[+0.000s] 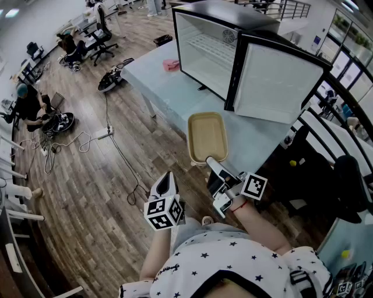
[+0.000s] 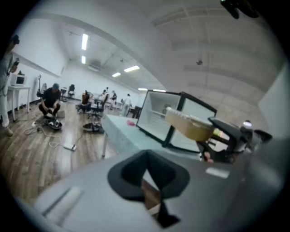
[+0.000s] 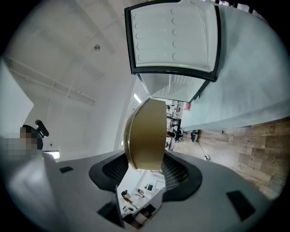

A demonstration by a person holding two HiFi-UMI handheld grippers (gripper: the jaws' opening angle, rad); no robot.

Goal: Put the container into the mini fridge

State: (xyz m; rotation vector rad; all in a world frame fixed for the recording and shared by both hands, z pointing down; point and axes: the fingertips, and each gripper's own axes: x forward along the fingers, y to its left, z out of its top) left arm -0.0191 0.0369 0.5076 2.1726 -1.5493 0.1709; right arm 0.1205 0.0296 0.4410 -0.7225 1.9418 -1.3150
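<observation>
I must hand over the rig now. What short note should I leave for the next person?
Left gripper: shut, empty, off to the side.
Right gripper: shut on the near end of the container, held in the air by the table edge.
Mini fridge: on the table, door open.
Done: container lifted.
Left: place it inside the fridge, let go.

No legible text, label or number anywhere.

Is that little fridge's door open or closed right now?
Open. The mini fridge has its door swung out to the side, and its white inside with a wire shelf shows in the head view.
</observation>
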